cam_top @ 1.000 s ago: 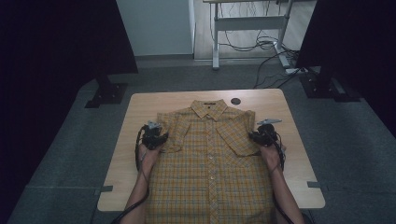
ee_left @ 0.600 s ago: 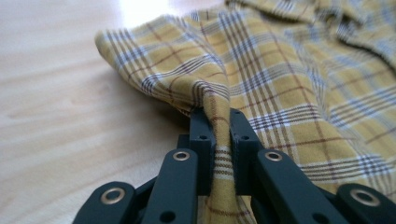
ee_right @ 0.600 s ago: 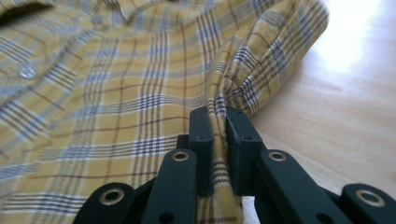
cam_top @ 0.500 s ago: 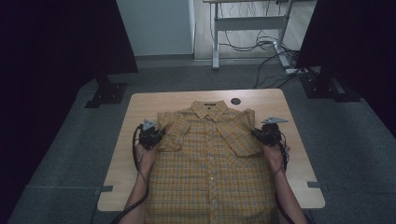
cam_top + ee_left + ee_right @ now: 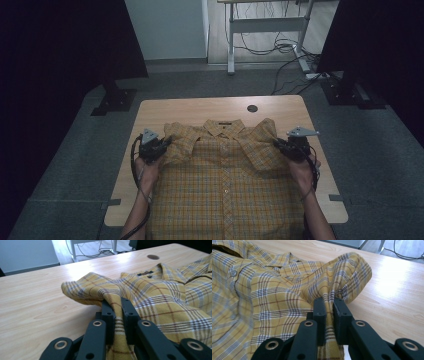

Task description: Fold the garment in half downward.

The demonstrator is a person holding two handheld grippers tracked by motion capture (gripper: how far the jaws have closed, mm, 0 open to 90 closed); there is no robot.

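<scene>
A yellow plaid shirt [image 5: 225, 185] lies face up on the wooden table [image 5: 200, 107], its collar [image 5: 224, 126] toward the far edge and its hem hanging over the near edge. My left gripper [image 5: 163, 145] is shut on a bunched fold of the shirt's left shoulder [image 5: 95, 288]; in the left gripper view [image 5: 116, 304] cloth is pinched between the jaws. At the other shoulder [image 5: 352, 270], my right gripper [image 5: 280, 146] is shut on the cloth in the same way, the fabric squeezed between its jaws [image 5: 329, 303]. Both shoulders are raised a little off the table.
A round dark cable hole [image 5: 252, 108] sits in the table near its far edge. Bare wood lies beyond the collar and outside each shoulder. A desk frame [image 5: 265, 30] and loose cables [image 5: 290, 50] stand on the floor behind, with dark panel stands at either side.
Both hands have risen and spread slightly outward, lifting the shirt's shoulders into bunched folds. The collar has slid a little toward the person.
</scene>
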